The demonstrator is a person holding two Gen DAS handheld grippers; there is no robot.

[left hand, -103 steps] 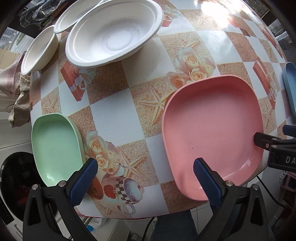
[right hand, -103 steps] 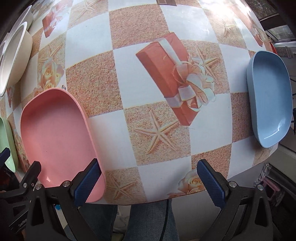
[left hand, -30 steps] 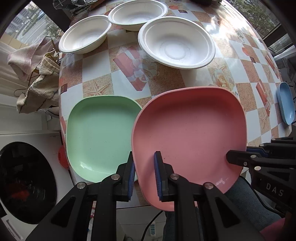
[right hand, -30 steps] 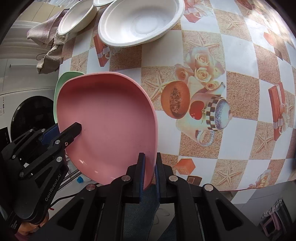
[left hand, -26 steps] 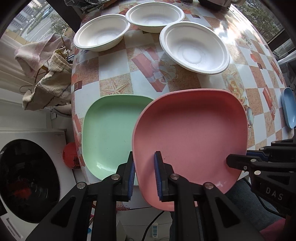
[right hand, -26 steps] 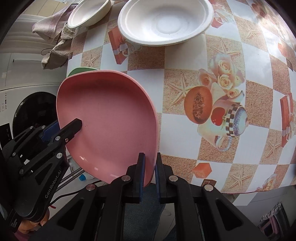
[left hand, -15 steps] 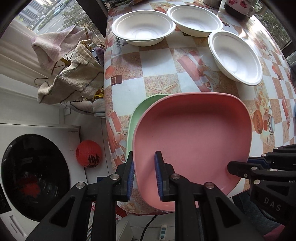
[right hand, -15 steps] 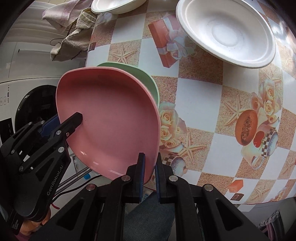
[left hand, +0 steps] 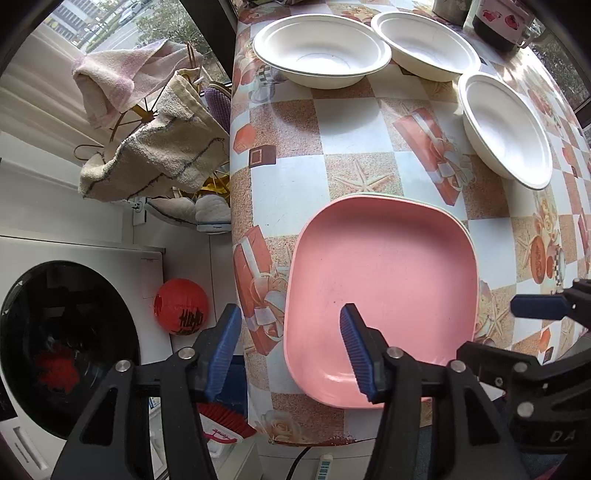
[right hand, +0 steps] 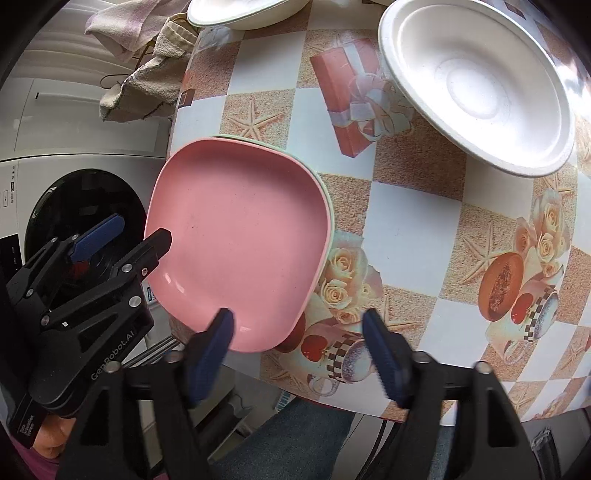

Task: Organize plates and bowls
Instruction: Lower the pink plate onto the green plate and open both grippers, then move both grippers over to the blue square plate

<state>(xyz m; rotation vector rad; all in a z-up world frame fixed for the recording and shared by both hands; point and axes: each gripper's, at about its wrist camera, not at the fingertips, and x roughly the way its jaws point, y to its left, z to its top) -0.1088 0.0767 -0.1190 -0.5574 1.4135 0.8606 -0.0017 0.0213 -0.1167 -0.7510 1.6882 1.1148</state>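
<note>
The pink plate (left hand: pixel 384 280) (right hand: pixel 240 236) lies stacked on the green plate (left hand: pixel 468 229) (right hand: pixel 330 210), of which only a thin rim shows, at the table's near left corner. My left gripper (left hand: pixel 290 317) (right hand: pixel 136 238) has its jaws opening astride the pink plate's left near edge, with the pads off it. At the plate's near right corner my right gripper (right hand: pixel 297 317) (left hand: pixel 517 328) is opening wide too, and its pads do not press the rim. Three white bowls (left hand: pixel 321 48) (left hand: pixel 424 40) (left hand: pixel 506 125) (right hand: pixel 476 85) stand farther back on the table.
The patterned tablecloth (left hand: pixel 354 122) ends just left of the plates. Beyond that edge are a washing machine (left hand: pixel 55 350), a red ball (left hand: pixel 181 306) on the floor and hanging towels (left hand: pixel 147 155). A dark jar (left hand: pixel 498 18) stands at the far right.
Both grippers, shut on the pink plate, carried it left over the green plate. It now rests on the green plate and both grippers have opened off its rim.
</note>
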